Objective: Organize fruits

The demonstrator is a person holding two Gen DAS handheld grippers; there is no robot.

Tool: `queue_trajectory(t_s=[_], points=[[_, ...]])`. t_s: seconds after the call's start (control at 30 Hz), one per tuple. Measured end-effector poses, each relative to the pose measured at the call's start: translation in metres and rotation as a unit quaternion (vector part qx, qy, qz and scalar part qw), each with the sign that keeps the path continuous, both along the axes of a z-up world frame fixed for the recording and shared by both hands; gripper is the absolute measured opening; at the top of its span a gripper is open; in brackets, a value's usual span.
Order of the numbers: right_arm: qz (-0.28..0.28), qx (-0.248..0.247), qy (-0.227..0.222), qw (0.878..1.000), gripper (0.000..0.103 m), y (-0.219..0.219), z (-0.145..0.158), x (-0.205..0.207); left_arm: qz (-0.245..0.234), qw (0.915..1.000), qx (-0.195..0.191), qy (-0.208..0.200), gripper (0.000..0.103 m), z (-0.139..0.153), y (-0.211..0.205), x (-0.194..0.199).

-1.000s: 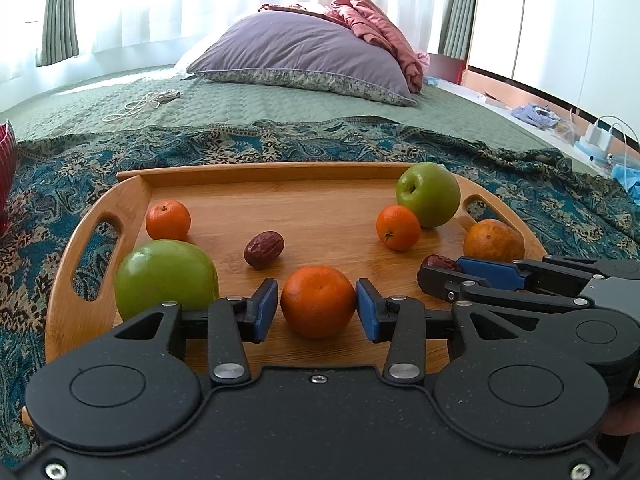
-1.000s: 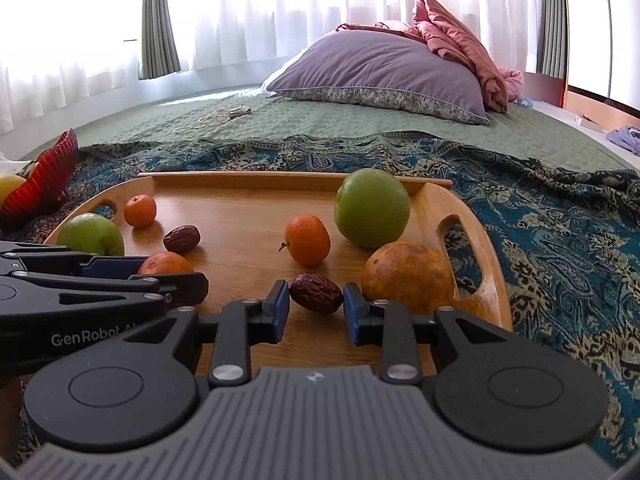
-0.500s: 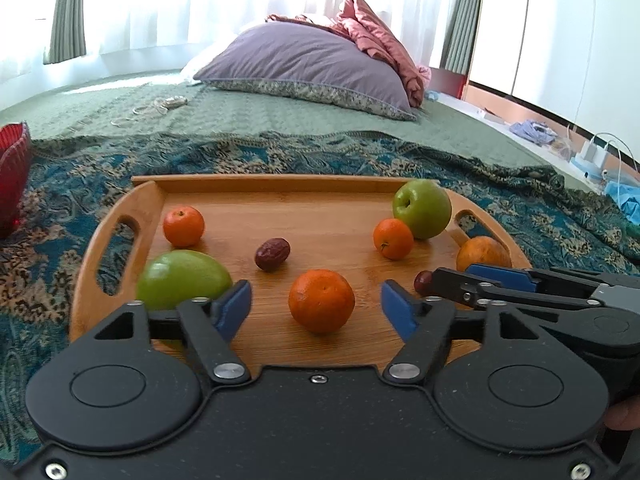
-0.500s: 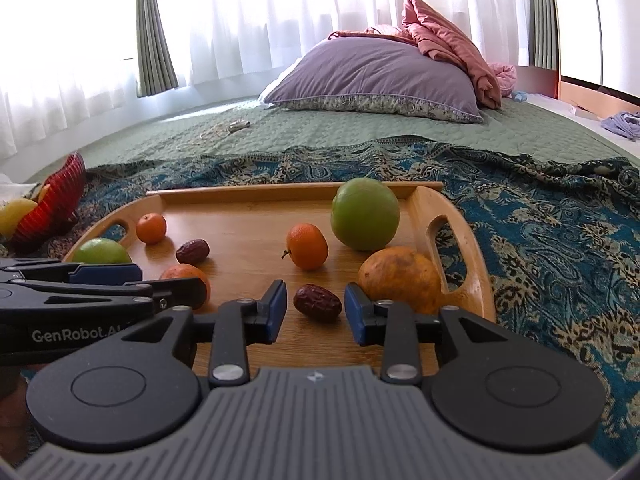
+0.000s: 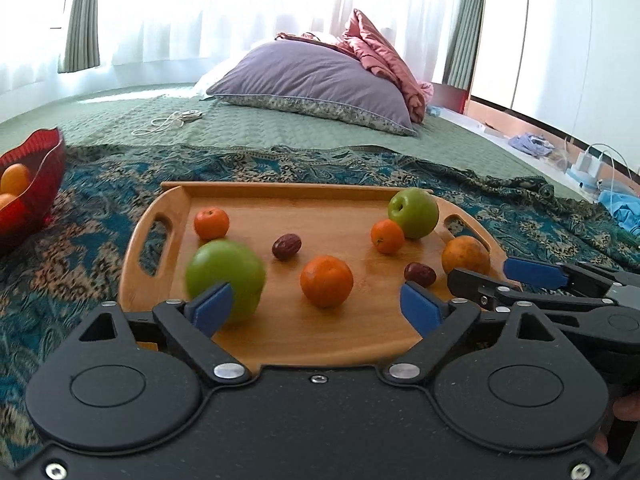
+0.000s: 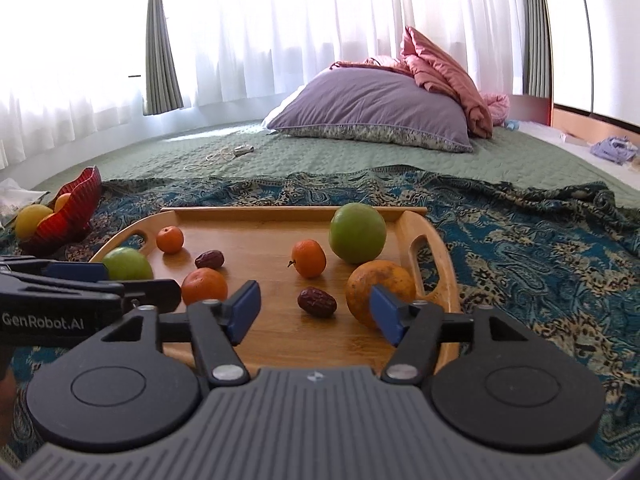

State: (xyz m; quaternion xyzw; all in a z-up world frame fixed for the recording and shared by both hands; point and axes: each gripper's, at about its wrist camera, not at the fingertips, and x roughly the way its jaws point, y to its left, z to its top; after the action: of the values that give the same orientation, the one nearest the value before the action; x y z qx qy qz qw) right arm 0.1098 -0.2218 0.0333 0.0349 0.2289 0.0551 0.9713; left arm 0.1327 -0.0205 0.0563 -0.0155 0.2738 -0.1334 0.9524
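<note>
A wooden tray [image 5: 168,208] [image 6: 436,240] on the bed holds two green apples [image 5: 226,276] [image 5: 414,214], several oranges and two dark dates [image 5: 286,246] [image 6: 317,302]. My left gripper [image 5: 316,312] is open and empty, above the tray's near edge, with a mid-size orange [image 5: 327,286] [image 6: 205,286] just beyond its fingers. My right gripper [image 6: 314,314] is open and empty, with one date just ahead between its fingers and a dull orange [image 6: 380,290] behind its right finger.
A red bowl [image 5: 36,184] [image 6: 76,208] with yellow and orange fruit stands left of the tray on the patterned blanket. A purple pillow [image 6: 376,112] and pink bedding lie far behind. A cable lies on the green quilt [image 5: 172,122].
Both grippers opened and drew back from the tray. The left let go of the mid-size orange, the right let go of the date; both fruits rest on the tray.
</note>
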Motion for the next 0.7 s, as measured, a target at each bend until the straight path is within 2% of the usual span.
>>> queue_trajectory(t_s=[0.13, 0.3, 0.57, 0.7], points=[[0.000, -0.011, -0.001, 1.000, 0.083, 0.003, -0.002, -0.017, 0.011, 0.9999, 0.002, 0.003, 0.093, -0.005, 0.008, -0.017], [-0.008, -0.020, 0.021, 1.000, 0.088, 0.007, -0.014, -0.030, 0.028, 0.9993, 0.017, 0.018, 0.096, -0.019, 0.017, -0.029], [-0.020, -0.031, 0.056, 0.998, 0.091, 0.009, -0.038, -0.033, 0.049, 0.9969, 0.035, 0.051, 0.097, -0.045, 0.025, -0.029], [-0.013, -0.035, 0.063, 0.997, 0.097, 0.011, -0.043, -0.031, 0.056, 0.9961, 0.042, 0.054, 0.100, -0.052, 0.028, -0.027]])
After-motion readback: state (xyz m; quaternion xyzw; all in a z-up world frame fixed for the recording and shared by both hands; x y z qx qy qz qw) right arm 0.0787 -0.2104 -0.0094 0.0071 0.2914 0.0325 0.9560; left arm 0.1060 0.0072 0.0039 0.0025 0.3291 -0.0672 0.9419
